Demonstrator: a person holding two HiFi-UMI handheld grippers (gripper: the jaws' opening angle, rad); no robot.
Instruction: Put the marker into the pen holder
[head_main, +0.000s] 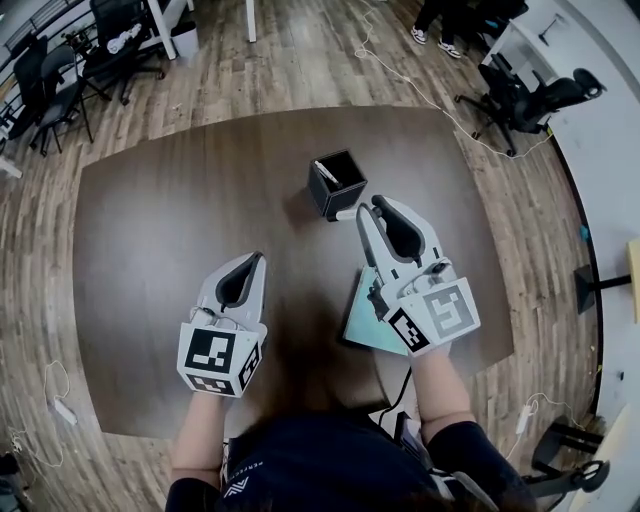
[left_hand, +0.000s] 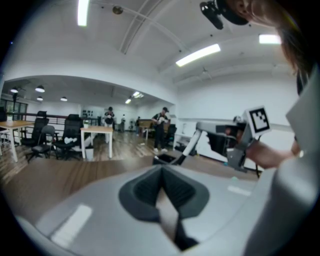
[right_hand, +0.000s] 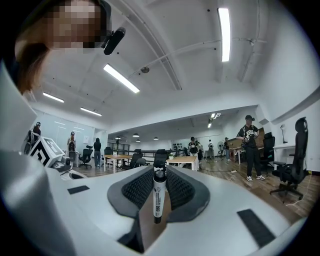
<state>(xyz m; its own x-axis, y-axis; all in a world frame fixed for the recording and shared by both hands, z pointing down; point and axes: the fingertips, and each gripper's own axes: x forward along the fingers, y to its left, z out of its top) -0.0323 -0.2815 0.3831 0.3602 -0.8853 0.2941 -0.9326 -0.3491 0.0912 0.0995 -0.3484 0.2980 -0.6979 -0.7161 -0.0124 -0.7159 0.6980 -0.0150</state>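
Right gripper (right_hand: 160, 172) is clamped on the white, black-capped marker (right_hand: 159, 195), whose end pokes out just beside the black square pen holder (head_main: 326, 200), seemingly lined up for dropping in. Left gripper (head_main: 256, 262) sits closed and empty, out of the way.

marker (head_main: 345, 214) mostly hidden behind right tool (head_main: 372, 207), teal pad (head_main: 362, 318) partly covered

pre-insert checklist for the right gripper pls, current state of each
1. Marker clamped in right gripper: ok.
2. Pen holder upright, mouth open: ok.
3. Room inside: another marker leans there, with space beside it: ok.
4. Held marker over the mouth: not ok, its end shows beside the holder's near wall.
5. Height above the rim: cannot tell.
6. Left gripper shut, empty, off the path: ok.
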